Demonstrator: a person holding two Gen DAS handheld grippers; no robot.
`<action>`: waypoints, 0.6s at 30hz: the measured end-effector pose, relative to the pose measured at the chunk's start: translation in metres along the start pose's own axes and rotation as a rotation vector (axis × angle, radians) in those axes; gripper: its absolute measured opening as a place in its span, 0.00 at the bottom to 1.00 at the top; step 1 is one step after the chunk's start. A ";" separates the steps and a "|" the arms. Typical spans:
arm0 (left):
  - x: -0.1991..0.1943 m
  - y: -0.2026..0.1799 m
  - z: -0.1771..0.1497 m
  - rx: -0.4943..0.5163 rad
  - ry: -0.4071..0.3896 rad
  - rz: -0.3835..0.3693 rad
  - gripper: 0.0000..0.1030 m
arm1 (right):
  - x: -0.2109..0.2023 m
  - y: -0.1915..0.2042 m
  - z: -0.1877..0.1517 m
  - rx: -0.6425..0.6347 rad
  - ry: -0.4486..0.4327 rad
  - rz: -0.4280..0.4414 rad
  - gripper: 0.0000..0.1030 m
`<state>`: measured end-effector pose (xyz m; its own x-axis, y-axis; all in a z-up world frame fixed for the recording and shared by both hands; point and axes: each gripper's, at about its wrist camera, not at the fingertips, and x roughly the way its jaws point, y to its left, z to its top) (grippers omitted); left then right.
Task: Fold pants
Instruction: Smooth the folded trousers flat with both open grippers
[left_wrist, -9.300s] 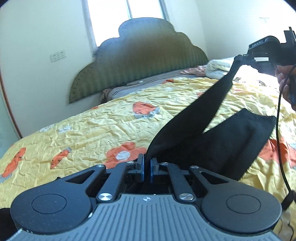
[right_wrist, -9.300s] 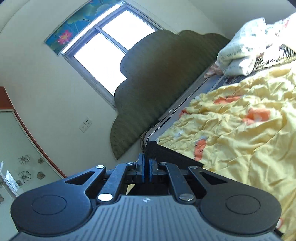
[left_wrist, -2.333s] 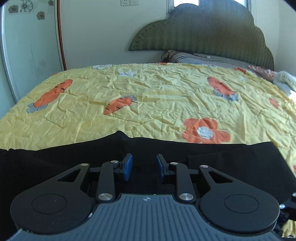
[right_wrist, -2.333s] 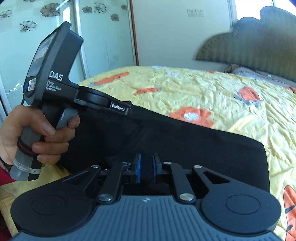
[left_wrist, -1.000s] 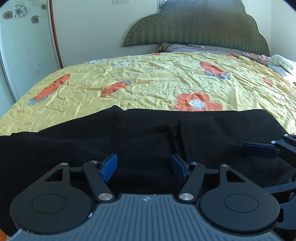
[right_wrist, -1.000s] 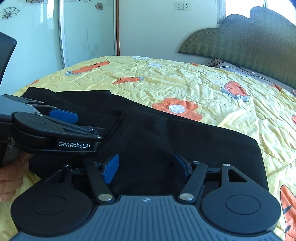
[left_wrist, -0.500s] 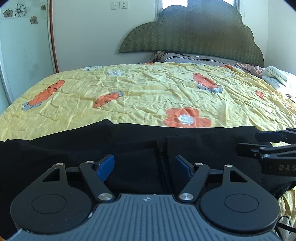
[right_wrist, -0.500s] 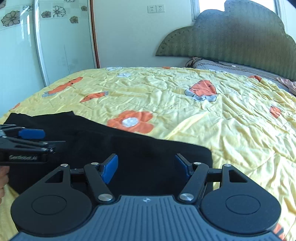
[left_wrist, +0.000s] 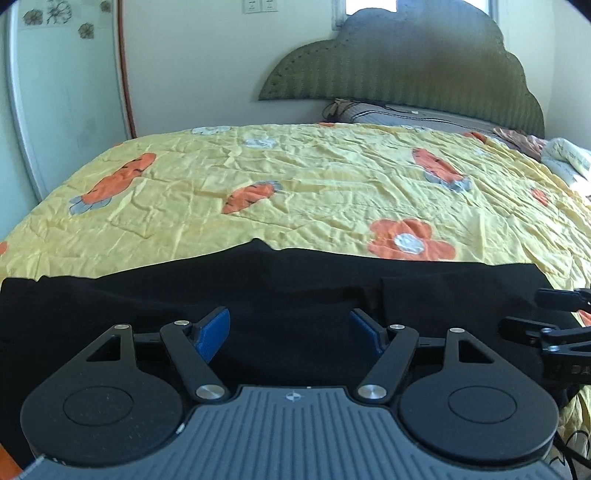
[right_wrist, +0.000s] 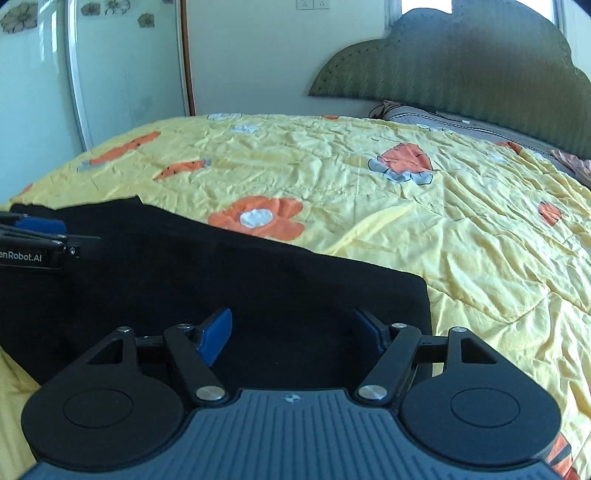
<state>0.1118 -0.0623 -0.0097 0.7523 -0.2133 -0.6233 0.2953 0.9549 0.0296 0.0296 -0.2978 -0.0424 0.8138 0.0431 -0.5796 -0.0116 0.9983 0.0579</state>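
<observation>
Black pants (left_wrist: 288, 291) lie flat in a long band across the near edge of the yellow bedspread (left_wrist: 332, 192); a folded layer's edge shows right of centre. My left gripper (left_wrist: 290, 332) hovers over the cloth, open, with nothing pinched between its blue pads. In the right wrist view the same pants (right_wrist: 229, 269) end in a square corner at the right. Above that end my right gripper (right_wrist: 293, 332) has its jaws opening, with only flat cloth beneath them. Each gripper shows at the other view's edge: the right gripper (left_wrist: 554, 317), the left gripper (right_wrist: 33, 240).
A green scalloped headboard (left_wrist: 406, 62) and a grey pillow (left_wrist: 399, 112) stand at the far end of the bed. Bundled bedding (left_wrist: 569, 162) lies at the far right. A mirrored wardrobe door (right_wrist: 122, 62) runs along the left wall. Yellow bedspread stretches beyond the pants.
Both grippers have pulled back and risen slightly from the pants. The right one has slid rightward to the cloth's end, so the left gripper now sits at its view's far left edge.
</observation>
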 end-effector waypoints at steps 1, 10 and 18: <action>0.001 0.008 0.000 -0.020 0.009 0.017 0.72 | -0.006 0.000 0.001 0.024 -0.021 0.018 0.69; -0.015 0.067 -0.020 -0.072 0.028 0.110 0.73 | -0.010 0.066 0.004 -0.121 -0.024 0.197 0.69; -0.023 0.062 -0.039 0.025 -0.051 0.166 0.74 | -0.001 0.102 -0.003 -0.219 -0.001 0.147 0.71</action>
<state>0.0895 0.0102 -0.0237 0.8206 -0.0636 -0.5680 0.1785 0.9726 0.1490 0.0255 -0.1959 -0.0386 0.7947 0.1883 -0.5771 -0.2551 0.9663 -0.0359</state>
